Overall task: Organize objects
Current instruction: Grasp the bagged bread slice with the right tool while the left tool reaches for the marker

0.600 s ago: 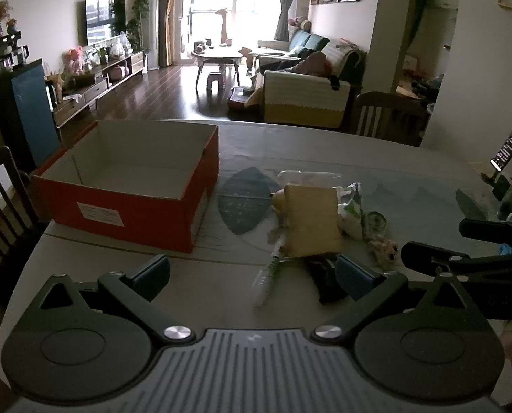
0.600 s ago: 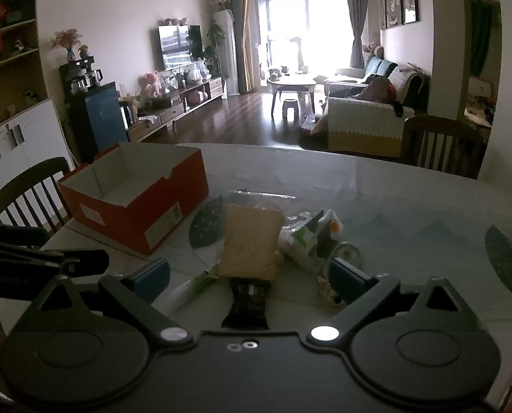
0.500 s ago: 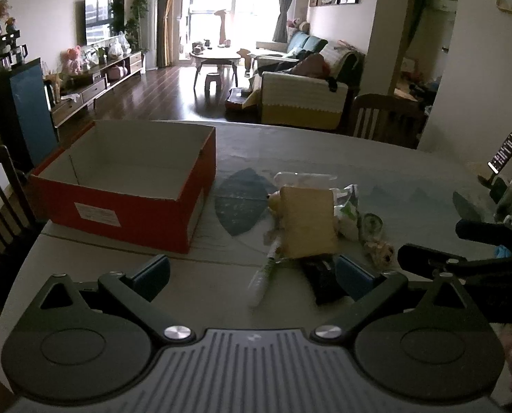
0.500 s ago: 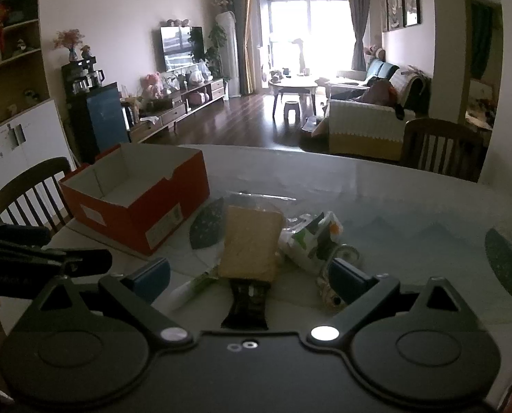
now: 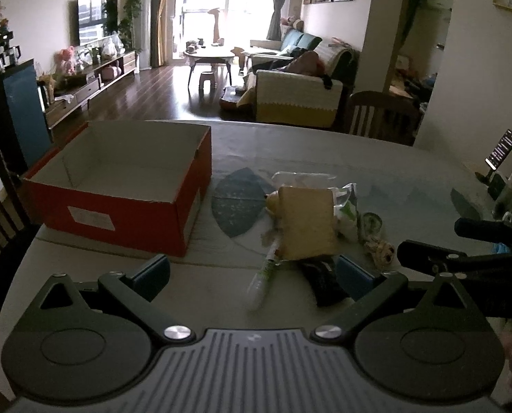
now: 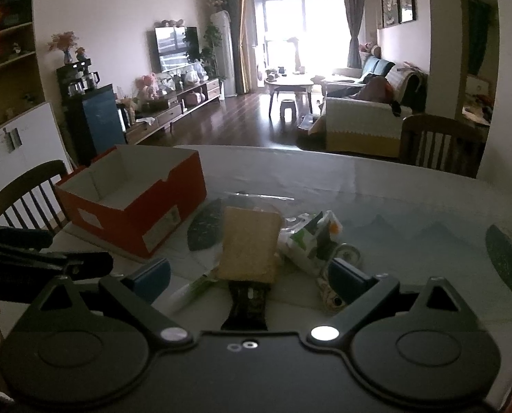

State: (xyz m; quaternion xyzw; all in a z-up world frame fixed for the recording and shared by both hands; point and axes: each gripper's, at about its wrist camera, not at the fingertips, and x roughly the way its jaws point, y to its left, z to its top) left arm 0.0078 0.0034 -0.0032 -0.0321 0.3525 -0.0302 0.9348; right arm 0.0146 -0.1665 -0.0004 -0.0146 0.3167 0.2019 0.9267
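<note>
Phone (image 5: 501, 149) — left wrist view only

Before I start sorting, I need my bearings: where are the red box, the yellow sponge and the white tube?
red box (image 5: 118, 213): left wrist view, near red side wall.
yellow sponge (image 6: 249, 244): right wrist view, middle of top face.
white tube (image 5: 261, 282): left wrist view, mid-body.

box (image 5: 118, 186) left on table (image 5: 376, 165), sponge (image 5: 306, 223) right; pen (image 5: 264, 277) before sponge

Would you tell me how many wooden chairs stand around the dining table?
2 visible: one chair at the table's left edge beside the red box, another chair at its far right edge. More may stand out of view.
</note>
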